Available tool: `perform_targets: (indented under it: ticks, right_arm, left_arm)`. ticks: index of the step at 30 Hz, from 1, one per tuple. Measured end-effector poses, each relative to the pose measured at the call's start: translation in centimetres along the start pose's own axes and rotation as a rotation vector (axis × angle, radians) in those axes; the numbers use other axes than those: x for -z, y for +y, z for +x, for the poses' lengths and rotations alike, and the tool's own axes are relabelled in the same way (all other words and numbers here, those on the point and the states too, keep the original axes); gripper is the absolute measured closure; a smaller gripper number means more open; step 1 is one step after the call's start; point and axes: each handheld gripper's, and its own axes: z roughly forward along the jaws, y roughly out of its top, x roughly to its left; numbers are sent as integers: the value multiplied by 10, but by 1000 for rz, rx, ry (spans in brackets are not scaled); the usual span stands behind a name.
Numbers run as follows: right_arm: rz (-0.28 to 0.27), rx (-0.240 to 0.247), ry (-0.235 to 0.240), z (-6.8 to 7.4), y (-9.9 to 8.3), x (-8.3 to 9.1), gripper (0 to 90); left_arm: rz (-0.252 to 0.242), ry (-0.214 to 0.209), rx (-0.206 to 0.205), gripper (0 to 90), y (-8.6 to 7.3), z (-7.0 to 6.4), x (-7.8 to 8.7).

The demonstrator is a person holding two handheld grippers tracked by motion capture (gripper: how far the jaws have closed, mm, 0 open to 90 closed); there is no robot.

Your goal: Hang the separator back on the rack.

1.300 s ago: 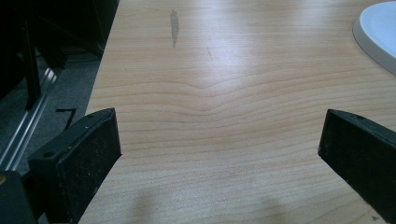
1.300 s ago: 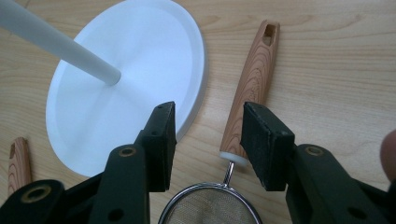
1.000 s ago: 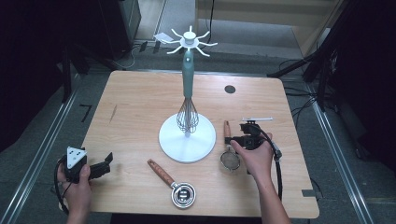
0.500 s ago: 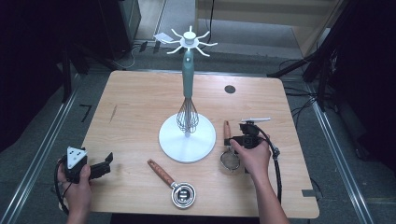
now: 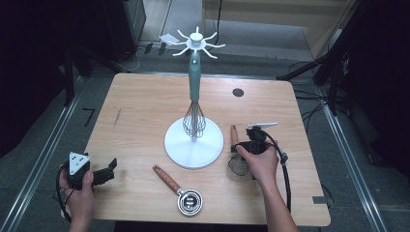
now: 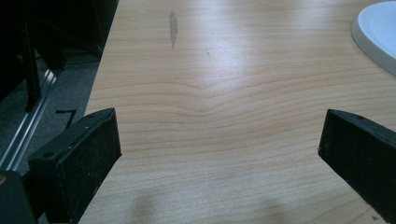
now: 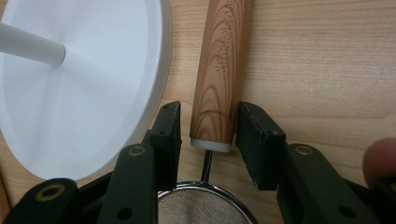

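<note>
Wood-grained round strainer handle (image 7: 218,74) sits between the right claw's (image 7: 209,128) narrowed black pads; left claw (image 6: 219,149) wide.

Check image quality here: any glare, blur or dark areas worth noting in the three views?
High view: the table is evenly lit, the surroundings fall into darkness, and detail is soft. Left gripper view: a pale sheen crosses the wood and the near jaws are slightly soft. Right gripper view: the wooden handle is sharp, while the white stand base looks washed out.

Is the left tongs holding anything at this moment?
No: in the left gripper view the left tongs stand wide open with nothing but bare table between the jaws.
</note>
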Motion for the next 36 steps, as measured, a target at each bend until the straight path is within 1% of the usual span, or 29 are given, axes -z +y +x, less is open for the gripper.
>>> perform_targets:
  ticks: [7,13,15,16,17,18,20,21,24,28,30,31,34,36]
  right_arm:
    - [9,6,-22,1,0,-4,618]
    - [14,1,-19,4,-1,-5,617]
    - [9,7,-22,5,-2,-6,623]
    - [5,18,-33,6,-3,-6,643]
    - [5,18,-33,6,-3,-6,643]
    - [-3,24,-50,7,-3,-7,673]
    - [-5,36,-71,10,-4,-7,683]
    - [-5,50,-80,10,-4,-7,683]
    - [-2,53,-91,12,-5,-7,692]
    - [-14,59,-72,10,-6,-7,706]
    - [-11,65,-63,8,-7,-6,709]
    - [-10,69,-67,8,-7,-6,709]
    - [-19,86,-55,6,-8,-5,711]
    - [-24,87,-56,6,-8,-5,711]
  left_arm:
    - [-1,0,-2,0,0,0,0]
    - [0,-1,0,0,0,0,0]
    - [-1,-1,1,0,0,0,0]
    - [-2,-1,2,0,0,0,0]
    - [-1,-1,2,0,0,0,0]
    - [-2,-1,2,0,0,0,0]
    - [-2,0,2,0,0,0,0]
    - [-2,0,2,0,0,0,0]
    - [-5,-1,1,0,0,0,0]
    - [-3,-4,2,0,0,0,0]
    - [0,-5,3,0,0,0,0]
    - [1,-5,4,0,0,0,0]
    - [1,-6,4,0,0,0,0]
    - [4,-5,6,0,0,1,0]
